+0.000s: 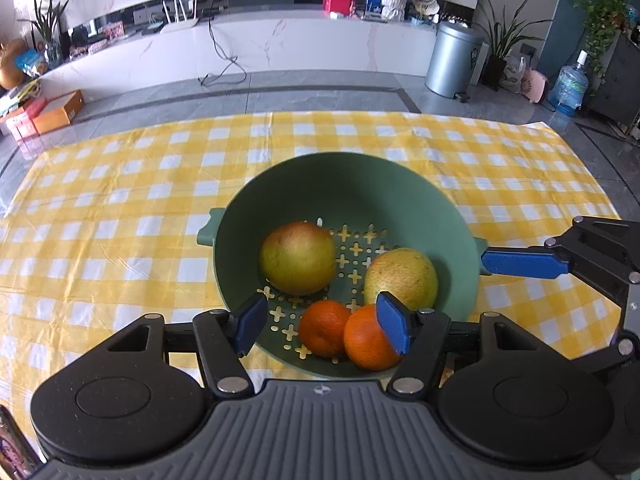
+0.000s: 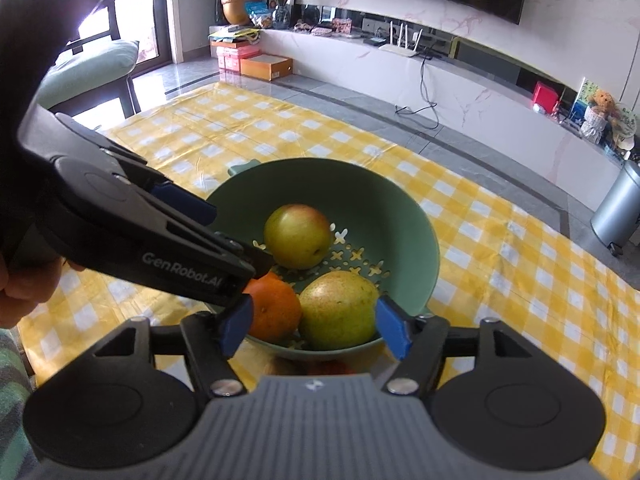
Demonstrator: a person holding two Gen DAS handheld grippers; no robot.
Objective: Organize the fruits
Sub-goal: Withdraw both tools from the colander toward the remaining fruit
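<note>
A green colander bowl (image 1: pixel 344 184) stands on the yellow checked cloth and holds a red-tinged apple (image 1: pixel 298 258), a yellow-green apple (image 1: pixel 402 278) and two oranges (image 1: pixel 324 328) (image 1: pixel 366 338). My left gripper (image 1: pixel 322 328) hovers open over the two oranges, its pads touching nothing. The right gripper's blue finger (image 1: pixel 524 264) reaches over the bowl's right rim. In the right wrist view, my right gripper (image 2: pixel 314 330) stands open above the bowl's (image 2: pixel 360 200) near rim, framing the yellow-green apple (image 2: pixel 338 312) and one orange (image 2: pixel 274 308) without gripping either. The left gripper's fingers (image 2: pixel 188 202) enter from the left, hiding the other orange.
The checked cloth (image 1: pixel 120 220) spreads wide around the bowl. A person's hand (image 2: pixel 24 292) holds the left gripper. Beyond the table are a grey bin (image 1: pixel 452 60), a long white cabinet (image 1: pixel 280 48), boxes on the floor (image 1: pixel 56 112) and a cushioned chair (image 2: pixel 92 68).
</note>
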